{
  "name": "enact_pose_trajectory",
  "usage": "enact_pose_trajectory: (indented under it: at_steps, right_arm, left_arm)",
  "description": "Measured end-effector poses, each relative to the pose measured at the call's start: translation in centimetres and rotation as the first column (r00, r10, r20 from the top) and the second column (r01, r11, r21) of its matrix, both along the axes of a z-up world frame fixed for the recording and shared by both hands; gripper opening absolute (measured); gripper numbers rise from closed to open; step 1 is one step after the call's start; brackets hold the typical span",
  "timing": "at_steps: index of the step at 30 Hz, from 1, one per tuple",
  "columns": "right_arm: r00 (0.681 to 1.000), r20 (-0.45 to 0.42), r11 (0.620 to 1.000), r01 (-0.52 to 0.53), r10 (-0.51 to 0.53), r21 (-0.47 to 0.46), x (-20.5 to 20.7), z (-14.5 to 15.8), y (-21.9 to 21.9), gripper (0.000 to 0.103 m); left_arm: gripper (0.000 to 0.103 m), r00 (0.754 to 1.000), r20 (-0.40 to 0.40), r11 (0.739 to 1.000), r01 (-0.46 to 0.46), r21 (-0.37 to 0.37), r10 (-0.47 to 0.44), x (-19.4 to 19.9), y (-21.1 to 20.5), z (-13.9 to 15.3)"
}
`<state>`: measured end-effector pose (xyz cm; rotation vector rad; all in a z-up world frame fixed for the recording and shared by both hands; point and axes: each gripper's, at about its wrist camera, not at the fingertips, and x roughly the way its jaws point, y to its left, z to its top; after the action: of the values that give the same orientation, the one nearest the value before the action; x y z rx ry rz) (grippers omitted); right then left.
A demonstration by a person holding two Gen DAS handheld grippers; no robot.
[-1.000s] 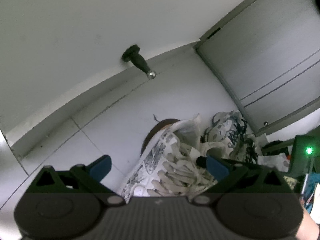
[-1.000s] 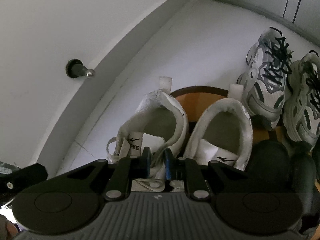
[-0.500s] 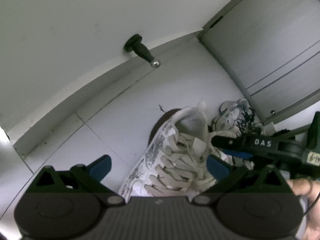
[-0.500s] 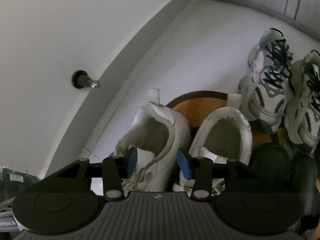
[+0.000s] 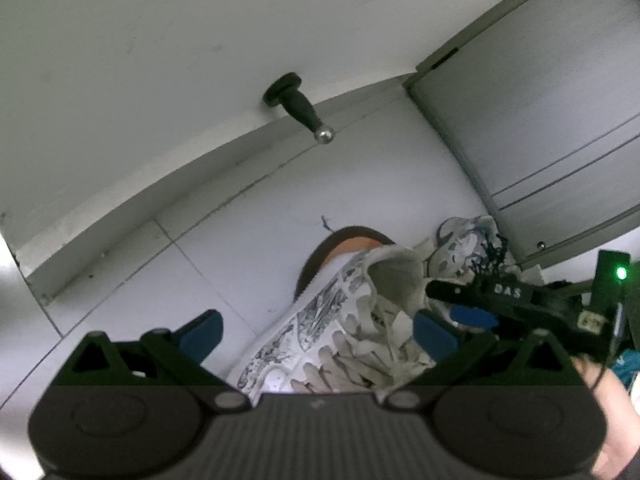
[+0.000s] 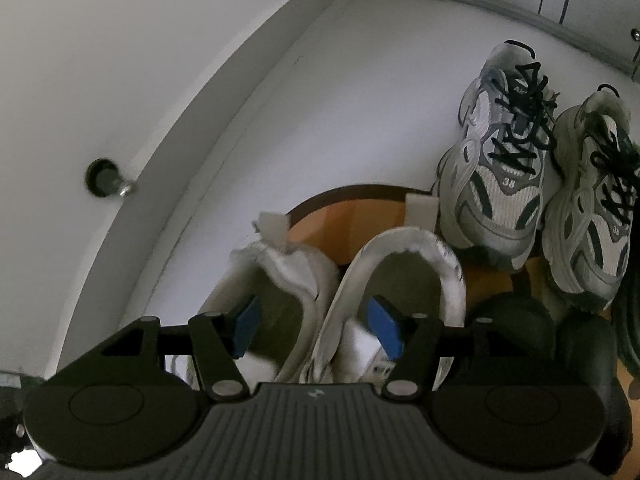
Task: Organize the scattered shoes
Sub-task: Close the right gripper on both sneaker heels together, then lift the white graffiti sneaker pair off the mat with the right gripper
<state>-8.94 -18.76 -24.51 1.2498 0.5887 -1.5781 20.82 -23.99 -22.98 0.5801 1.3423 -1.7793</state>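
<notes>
Around the round brown mat [image 6: 320, 216]: the grey running pair [image 6: 500, 168] sits together at its far right edge, and the white pair [image 6: 400, 280] lies side by side at its near edge, so those look sorted. Both shoes' openings look empty. Right tool [image 6: 312, 326] has just been opening, jaws half apart and gripping nothing; left tool [image 5: 316, 332] gapes wide, empty.

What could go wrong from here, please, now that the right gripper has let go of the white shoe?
The right gripper has just been opening, its pads straddling the adjoining collars of both white sneakers; pulling away could snag a collar and shift the left white sneaker, which sits half off the brown mat.

The left gripper hangs open close to the right gripper's finger in the left wrist view; the two could collide.
</notes>
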Motion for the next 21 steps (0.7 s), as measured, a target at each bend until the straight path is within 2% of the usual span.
enact_pose_trajectory:
  at_steps: [11, 13, 16, 17, 19, 21]
  right_arm:
    - [0.999, -0.021, 0.999, -0.029, 0.030, 0.046, -0.2, -3.2, -1.5, 0.063]
    - [1.000, -0.013, 0.998, -0.023, 0.024, 0.050, -0.2, -4.1, -1.9, 0.056]
    - [0.999, -0.018, 0.998, -0.027, 0.028, 0.052, -0.1, -4.9, -2.3, 0.051]
    - [0.999, -0.029, 0.998, -0.035, 0.037, 0.051, 0.1, -5.1, -2.3, 0.049]
    - [0.993, -0.078, 0.996, -0.082, 0.086, 0.044, 0.6, -5.2, -2.2, 0.039]
    - [0.990, -0.097, 0.994, -0.101, 0.104, 0.037, 0.8, -5.1, -2.0, 0.035]
  left_arm:
    - [0.102, 1.000, 0.003, 1.000, -0.014, -0.003, 0.014, 0.2, 0.0, 0.0]
    - [0.102, 1.000, -0.002, 1.000, -0.023, 0.003, 0.023, 0.4, -0.1, -0.1]
    - [0.102, 0.999, -0.008, 0.999, -0.040, 0.010, 0.040, 0.7, -0.3, -0.3]
    - [0.102, 0.999, -0.010, 0.999, -0.043, 0.011, 0.043, 0.8, -0.3, -0.3]
    - [0.102, 0.999, -0.015, 0.999, -0.047, 0.014, 0.047, 0.8, -0.3, -0.5]
    - [0.102, 0.999, -0.013, 0.999, -0.050, 0.020, 0.050, 0.8, -0.3, -0.7]
